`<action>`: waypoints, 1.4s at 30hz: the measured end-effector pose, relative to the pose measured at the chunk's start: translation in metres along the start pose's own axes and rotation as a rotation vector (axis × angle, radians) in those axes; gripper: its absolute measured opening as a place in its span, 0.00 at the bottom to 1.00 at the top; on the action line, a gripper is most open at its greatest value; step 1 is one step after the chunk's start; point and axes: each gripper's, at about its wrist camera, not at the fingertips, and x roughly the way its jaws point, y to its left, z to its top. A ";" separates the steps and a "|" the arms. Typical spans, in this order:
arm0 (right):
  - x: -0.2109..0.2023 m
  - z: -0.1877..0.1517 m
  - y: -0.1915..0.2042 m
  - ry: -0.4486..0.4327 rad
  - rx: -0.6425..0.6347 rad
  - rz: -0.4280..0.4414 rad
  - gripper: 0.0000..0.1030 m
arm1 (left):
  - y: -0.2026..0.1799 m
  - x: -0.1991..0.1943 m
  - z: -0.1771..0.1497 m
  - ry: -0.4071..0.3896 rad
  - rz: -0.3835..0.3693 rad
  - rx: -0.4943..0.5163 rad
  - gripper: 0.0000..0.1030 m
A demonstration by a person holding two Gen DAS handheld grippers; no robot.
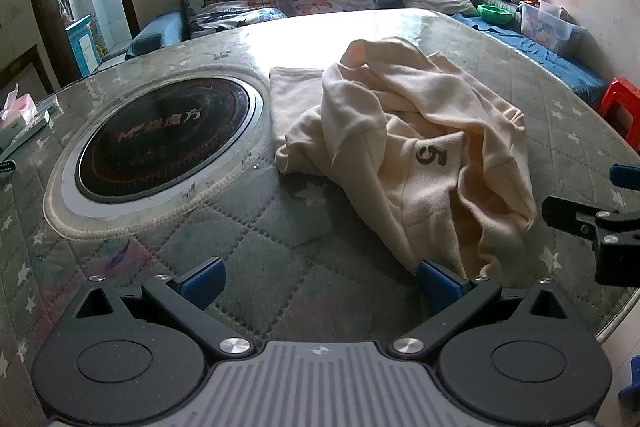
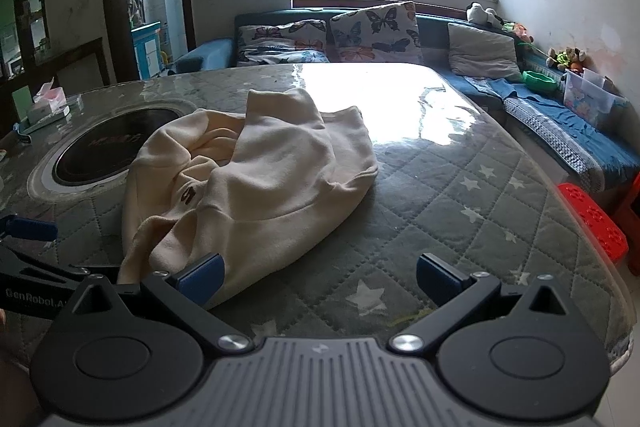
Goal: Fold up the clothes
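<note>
Two claws gape wide, gripping nothing: the left claw (image 1: 320, 281) has the crumpled cream garment (image 1: 404, 147) at one o'clock; the right claw (image 2: 320, 277) at eleven, on the quilted surface (image 2: 460, 195) beside the round cooktop (image 1: 160, 135).

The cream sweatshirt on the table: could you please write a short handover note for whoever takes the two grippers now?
Left gripper: open, holding nothing, low over the table at the near left edge of the sweatshirt.
Right gripper: open, holding nothing, at the near right edge; its left finger is right at the hem, and contact cannot be told.
The sweatshirt lies crumpled in a heap beside the round black hob set in the table, with a "5" print showing.
Done: nothing folded yet.
Left: probably grip the near edge, spread the sweatshirt flat, then fold it.
</note>
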 end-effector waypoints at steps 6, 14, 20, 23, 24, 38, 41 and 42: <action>0.005 0.012 0.000 -0.011 -0.023 -0.002 1.00 | 0.005 -0.001 0.014 -0.027 -0.006 -0.002 1.00; 0.018 0.039 0.000 -0.024 -0.054 0.017 1.00 | 0.013 0.003 0.045 -0.084 -0.013 -0.003 1.00; 0.038 0.065 -0.004 -0.019 -0.049 0.047 0.94 | 0.017 0.015 0.077 -0.128 -0.010 0.021 0.99; 0.051 0.080 -0.007 -0.013 -0.043 0.066 0.91 | 0.018 0.028 0.094 -0.135 -0.017 0.032 0.91; 0.055 0.084 -0.008 -0.012 -0.042 0.069 0.89 | 0.018 0.033 0.100 -0.135 -0.024 0.035 0.87; 0.123 0.143 -0.004 0.032 -0.068 0.160 0.66 | 0.009 0.113 0.135 -0.036 -0.165 0.097 0.24; 0.137 0.150 0.004 0.042 -0.093 0.193 0.62 | 0.015 0.116 0.131 -0.032 -0.199 0.074 0.13; 0.141 0.152 0.006 0.045 -0.099 0.202 0.61 | 0.016 0.115 0.130 -0.038 -0.205 0.070 0.13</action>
